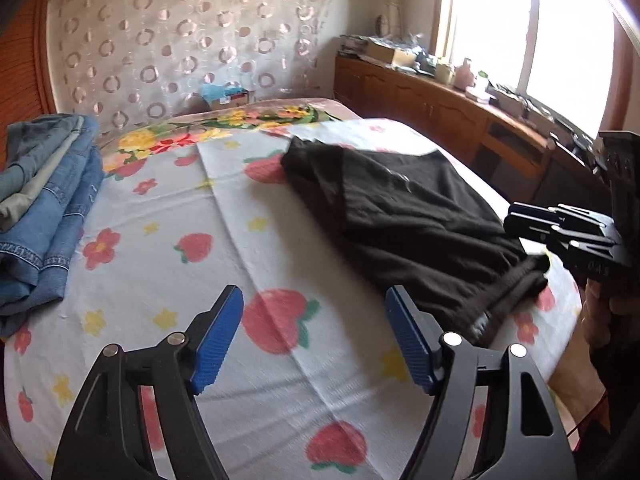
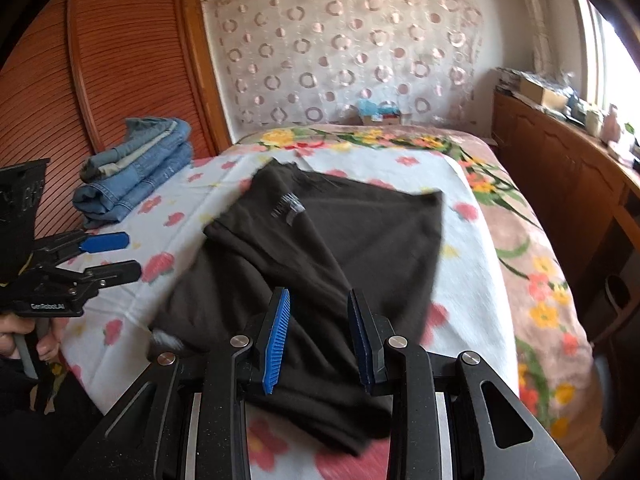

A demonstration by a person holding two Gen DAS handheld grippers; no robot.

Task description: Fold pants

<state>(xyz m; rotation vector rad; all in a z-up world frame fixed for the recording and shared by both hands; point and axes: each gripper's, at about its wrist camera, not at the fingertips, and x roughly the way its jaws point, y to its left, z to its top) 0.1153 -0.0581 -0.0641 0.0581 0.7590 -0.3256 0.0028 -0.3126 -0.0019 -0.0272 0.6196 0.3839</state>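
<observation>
Right wrist view: right hand-held gripper [image 2: 318, 336], half-open and empty, directly over black pants [image 2: 340, 240]; left hand-held gripper [image 1: 314, 340] wide, alongside.

Both views sit low and close over the bed [image 1: 160, 264], facing the curtained wall [image 2: 348, 52] at 12 o'clock. The left view looks from the near-left, the right view from the near-right. Both share the black pants [image 1: 404, 216] and folded jeans [image 2: 136, 172].

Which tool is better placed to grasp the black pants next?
Probably the right tool: it is open directly over the black pants. The left tool, also open, is over bare sheet beside them.
</observation>
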